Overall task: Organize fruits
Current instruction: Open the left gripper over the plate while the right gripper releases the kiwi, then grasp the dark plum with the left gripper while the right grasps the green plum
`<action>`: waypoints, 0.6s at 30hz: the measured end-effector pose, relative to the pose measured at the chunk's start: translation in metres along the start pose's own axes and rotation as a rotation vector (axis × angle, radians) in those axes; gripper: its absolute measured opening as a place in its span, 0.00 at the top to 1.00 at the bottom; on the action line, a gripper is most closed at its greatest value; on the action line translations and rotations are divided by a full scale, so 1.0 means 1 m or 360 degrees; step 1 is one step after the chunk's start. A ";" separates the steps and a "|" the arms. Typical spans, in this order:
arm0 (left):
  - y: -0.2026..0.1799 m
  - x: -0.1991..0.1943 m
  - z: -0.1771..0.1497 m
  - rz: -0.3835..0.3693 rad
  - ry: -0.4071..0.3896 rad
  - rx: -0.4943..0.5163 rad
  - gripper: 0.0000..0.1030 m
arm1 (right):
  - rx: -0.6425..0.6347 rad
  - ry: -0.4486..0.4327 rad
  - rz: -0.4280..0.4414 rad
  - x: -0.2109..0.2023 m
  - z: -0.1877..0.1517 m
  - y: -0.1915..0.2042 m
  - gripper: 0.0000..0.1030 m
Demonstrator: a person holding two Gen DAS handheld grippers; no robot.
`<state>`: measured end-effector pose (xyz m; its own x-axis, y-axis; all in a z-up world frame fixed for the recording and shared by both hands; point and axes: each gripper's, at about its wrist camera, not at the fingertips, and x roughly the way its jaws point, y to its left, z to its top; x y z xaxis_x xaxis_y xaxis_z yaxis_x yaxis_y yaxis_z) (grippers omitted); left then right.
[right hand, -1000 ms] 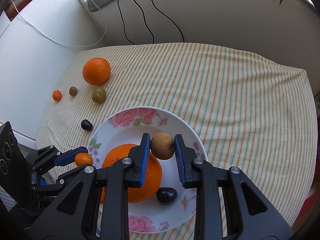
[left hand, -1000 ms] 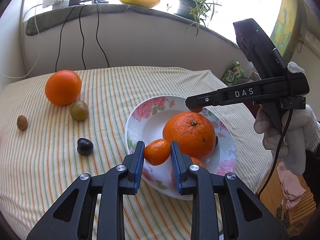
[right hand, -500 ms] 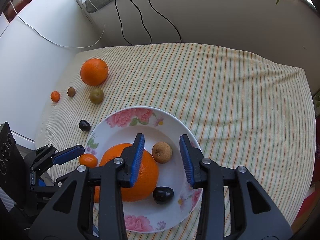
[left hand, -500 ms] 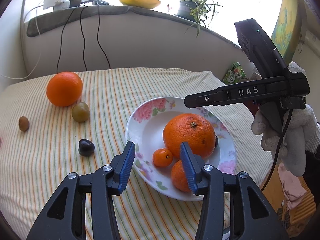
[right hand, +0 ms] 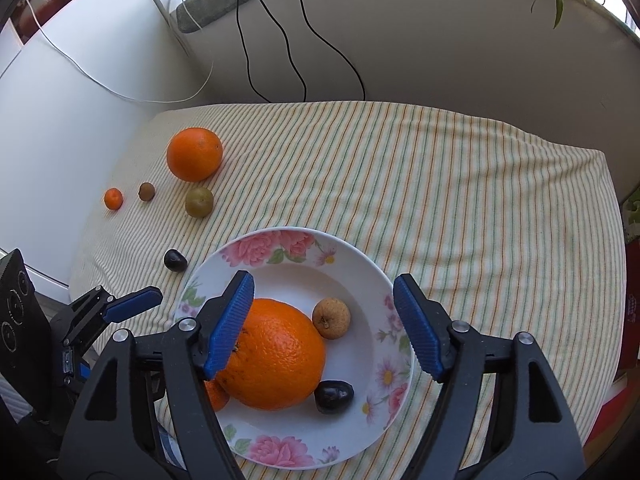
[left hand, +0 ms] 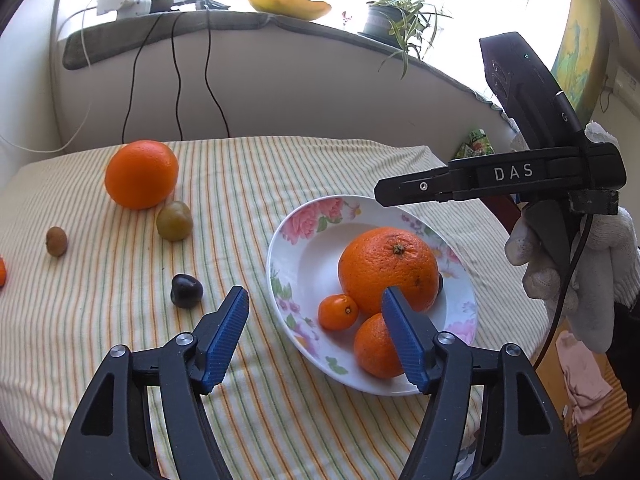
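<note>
A floral plate (left hand: 304, 256) (right hand: 360, 264) holds a big orange (left hand: 388, 270) (right hand: 276, 354), a small kumquat (left hand: 337, 311), a mandarin (left hand: 376, 350), a tan round fruit (right hand: 331, 318) and a dark plum (right hand: 333, 396). My left gripper (left hand: 316, 336) is open and empty above the plate's near rim. My right gripper (right hand: 324, 324) is open and empty above the plate. On the cloth lie a second orange (left hand: 141, 174) (right hand: 194, 154), a green plum (left hand: 174, 221) (right hand: 199, 202), a dark plum (left hand: 186, 290) (right hand: 175, 260), a small brown fruit (left hand: 56, 241) (right hand: 147, 191) and a small orange fruit (right hand: 113, 199).
The striped tablecloth (left hand: 280, 168) (right hand: 440, 184) covers the table. A wall with hanging cables (left hand: 176, 80) rises behind it. A windowsill carries a potted plant (left hand: 394, 20). A white cabinet (right hand: 60, 112) stands at the left. The gloved hand (left hand: 576, 264) holds the right gripper.
Both grippers opened wide and drew back. The left let the kumquat go onto the plate; the right let the tan fruit go beside the big orange.
</note>
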<state>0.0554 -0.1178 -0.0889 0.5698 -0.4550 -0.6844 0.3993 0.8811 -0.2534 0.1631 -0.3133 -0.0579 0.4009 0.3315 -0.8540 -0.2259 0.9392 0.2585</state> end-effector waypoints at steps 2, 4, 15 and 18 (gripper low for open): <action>0.004 -0.002 -0.001 0.0009 -0.0005 -0.0014 0.33 | -0.0009 -0.0006 0.0002 -0.001 0.002 0.003 0.27; 0.009 -0.004 -0.001 0.0016 -0.0009 -0.0030 0.33 | -0.0020 -0.0009 0.0006 -0.001 0.004 0.007 0.27; 0.046 -0.022 -0.008 0.0089 -0.0054 -0.0128 0.33 | -0.0102 -0.0009 0.0052 0.005 0.018 0.032 0.27; 0.053 -0.024 -0.010 0.0106 -0.0056 -0.0147 0.33 | -0.0128 -0.0008 0.0071 0.008 0.022 0.043 0.27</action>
<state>0.0563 -0.0589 -0.0927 0.6181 -0.3980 -0.6779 0.2928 0.9169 -0.2713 0.1767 -0.2684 -0.0439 0.3931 0.3732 -0.8403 -0.3140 0.9135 0.2588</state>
